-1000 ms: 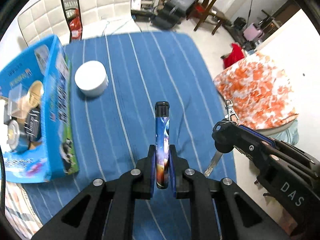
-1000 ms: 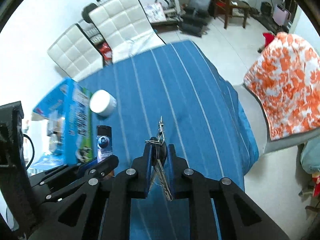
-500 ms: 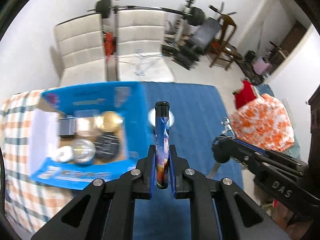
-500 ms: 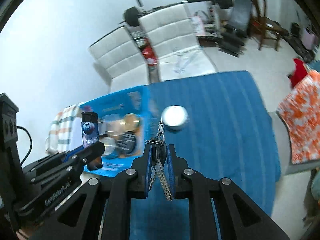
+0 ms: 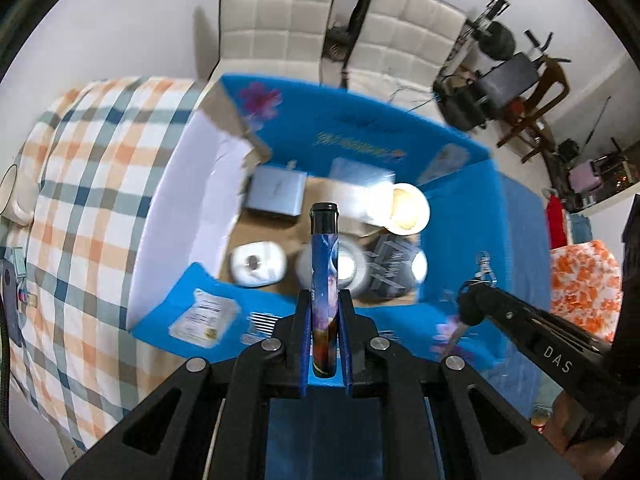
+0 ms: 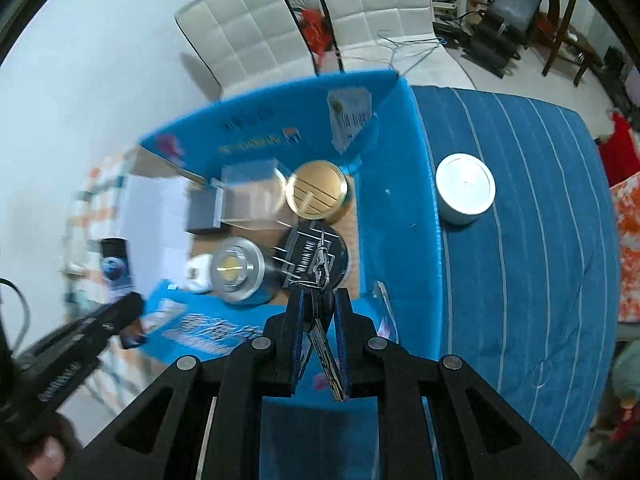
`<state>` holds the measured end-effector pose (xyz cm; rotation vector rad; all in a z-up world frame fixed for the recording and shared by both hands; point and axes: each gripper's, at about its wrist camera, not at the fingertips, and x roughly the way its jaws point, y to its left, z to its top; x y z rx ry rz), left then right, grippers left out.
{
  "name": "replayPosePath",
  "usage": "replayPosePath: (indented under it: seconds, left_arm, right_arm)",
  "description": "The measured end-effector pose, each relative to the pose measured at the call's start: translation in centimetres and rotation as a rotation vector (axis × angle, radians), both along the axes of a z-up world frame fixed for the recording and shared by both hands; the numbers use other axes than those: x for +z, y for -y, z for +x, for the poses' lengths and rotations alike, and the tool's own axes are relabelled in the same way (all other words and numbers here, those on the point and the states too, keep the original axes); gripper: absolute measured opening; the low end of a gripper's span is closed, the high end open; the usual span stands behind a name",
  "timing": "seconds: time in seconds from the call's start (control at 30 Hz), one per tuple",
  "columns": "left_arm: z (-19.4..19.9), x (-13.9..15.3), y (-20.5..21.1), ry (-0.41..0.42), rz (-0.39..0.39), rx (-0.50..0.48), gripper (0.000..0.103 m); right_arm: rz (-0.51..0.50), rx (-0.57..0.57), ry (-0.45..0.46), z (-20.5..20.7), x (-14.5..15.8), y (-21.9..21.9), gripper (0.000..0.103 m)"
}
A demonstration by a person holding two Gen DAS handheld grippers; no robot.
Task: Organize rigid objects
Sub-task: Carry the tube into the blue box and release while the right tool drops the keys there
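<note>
My left gripper (image 5: 325, 322) is shut on a slim blue patterned tube with a black cap (image 5: 325, 264), held upright over the open blue cardboard box (image 5: 360, 128). My right gripper (image 6: 318, 320) is shut on a bunch of keys (image 6: 320, 268) with a metal clasp, hanging over the box's near right corner. Inside the box lie a gold-lidded tin (image 6: 317, 192), a silver can (image 6: 236, 270), a black round tin (image 6: 316, 256), a grey box (image 5: 276, 194) and a white roll (image 5: 256, 264). The right gripper with the keys (image 5: 480, 304) also shows at the right of the left wrist view.
A white round jar (image 6: 464, 188) stands on the blue striped cloth (image 6: 540, 240) just right of the box. A checked cloth (image 5: 80, 200) covers the table to the left. White padded chairs (image 6: 280, 28) stand behind the table. An orange patterned cushion (image 5: 584, 280) lies at the right.
Both grippers have swung left from over the blue striped cloth to above the open box. The tube and the keys stay clamped as before.
</note>
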<state>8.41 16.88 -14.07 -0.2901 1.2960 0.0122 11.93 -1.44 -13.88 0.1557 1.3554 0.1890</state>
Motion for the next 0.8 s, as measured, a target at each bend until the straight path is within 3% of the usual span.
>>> replayPosePath:
  seconds: [0.1,0.33,0.8]
  left_arm:
    - [0.3,-1.6,-1.2,-0.032,0.01,-0.003,0.01]
    - [1.5,-4.6,-2.0,-0.084,0.054,-0.047,0.01]
    - [4.2,-7.0,-2.4,-0.107,0.101,-0.095,0.01]
  right_arm:
    - [-0.062,0.01,-0.01,0.3,-1.9,-0.8,0.016]
    - [-0.147,0.001,-0.007,0.7,-3.3,-1.8,0.016]
    - [-0.242,-0.014,-0.047,2.8,-6.7,-3.1,0.018]
